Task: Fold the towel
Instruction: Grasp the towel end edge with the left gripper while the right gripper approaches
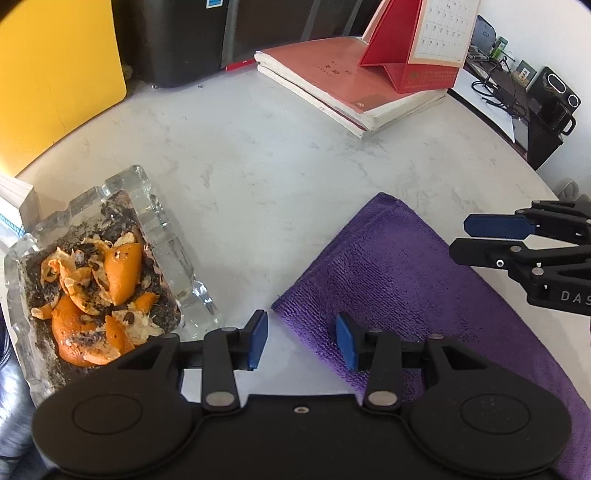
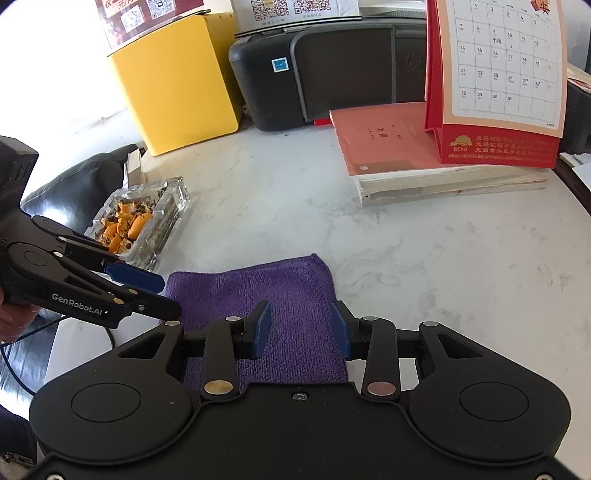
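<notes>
The folded purple towel [image 2: 266,295] lies at the near edge of the white marble table [image 2: 424,266], beside a glass ashtray [image 1: 162,236]. Left gripper [image 1: 301,341] and right gripper [image 2: 301,330] jaws stand apart, gripping nothing

A pale marble-patterned bench [image 2: 424,258] fills the scene under bright daylight. At its far edge stand a yellow box [image 2: 177,81] and a black printer [image 2: 325,70]. A black leather seat [image 2: 74,188] sits beside the bench. A white wall [image 1: 546,33] rises behind a cluttered dark side desk [image 1: 517,107].
</notes>
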{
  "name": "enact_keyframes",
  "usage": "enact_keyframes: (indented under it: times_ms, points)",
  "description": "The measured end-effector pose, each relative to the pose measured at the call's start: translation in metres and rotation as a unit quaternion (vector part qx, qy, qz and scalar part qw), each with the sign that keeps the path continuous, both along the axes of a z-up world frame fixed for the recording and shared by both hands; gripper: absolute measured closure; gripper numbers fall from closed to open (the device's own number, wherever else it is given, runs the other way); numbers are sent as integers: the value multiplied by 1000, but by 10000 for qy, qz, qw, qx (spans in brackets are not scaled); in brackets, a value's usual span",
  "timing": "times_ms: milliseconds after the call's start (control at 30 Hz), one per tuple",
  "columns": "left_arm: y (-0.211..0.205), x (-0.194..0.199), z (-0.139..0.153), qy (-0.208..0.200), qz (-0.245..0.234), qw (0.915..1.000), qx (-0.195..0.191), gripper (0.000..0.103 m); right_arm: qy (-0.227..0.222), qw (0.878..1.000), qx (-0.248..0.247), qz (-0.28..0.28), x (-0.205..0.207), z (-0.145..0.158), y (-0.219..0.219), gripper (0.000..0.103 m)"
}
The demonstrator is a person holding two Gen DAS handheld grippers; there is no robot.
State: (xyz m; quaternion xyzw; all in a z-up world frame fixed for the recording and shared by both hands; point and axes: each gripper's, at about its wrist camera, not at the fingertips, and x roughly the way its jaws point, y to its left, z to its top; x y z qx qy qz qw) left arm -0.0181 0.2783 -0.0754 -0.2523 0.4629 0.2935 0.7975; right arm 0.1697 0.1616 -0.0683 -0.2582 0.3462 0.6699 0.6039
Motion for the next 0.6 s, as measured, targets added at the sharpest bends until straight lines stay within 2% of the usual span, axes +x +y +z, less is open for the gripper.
enact_keyframes:
  times_ms: [167, 233, 300, 367, 533, 600]
  points:
    - [1, 4, -2, -111, -71, 9999, 65, 64, -58, 9998, -25, 179, 3, -3, 13, 68]
    - [0, 4, -3, -182, -176, 9996, 79, 67, -77, 9995, -28, 311, 4, -3, 20, 68]
    - [0, 2, -4, -298, -272, 9992, 16, 85, -130, 9987, -49, 495, 4, -6, 31, 61]
    - [0, -1, -4, -414, -389, 9984, -54, 88, -146, 9977, -97, 661, 6, -9, 41, 60]
    - [-10, -3, 0, -474, -867, 9946, 303, 93, -131, 9937, -179, 1101, 11, -19, 65, 59]
    - [-16, -3, 1, -489, -1117, 9912, 519, 94, -93, 9915, -179, 1284, 12, -22, 70, 54]
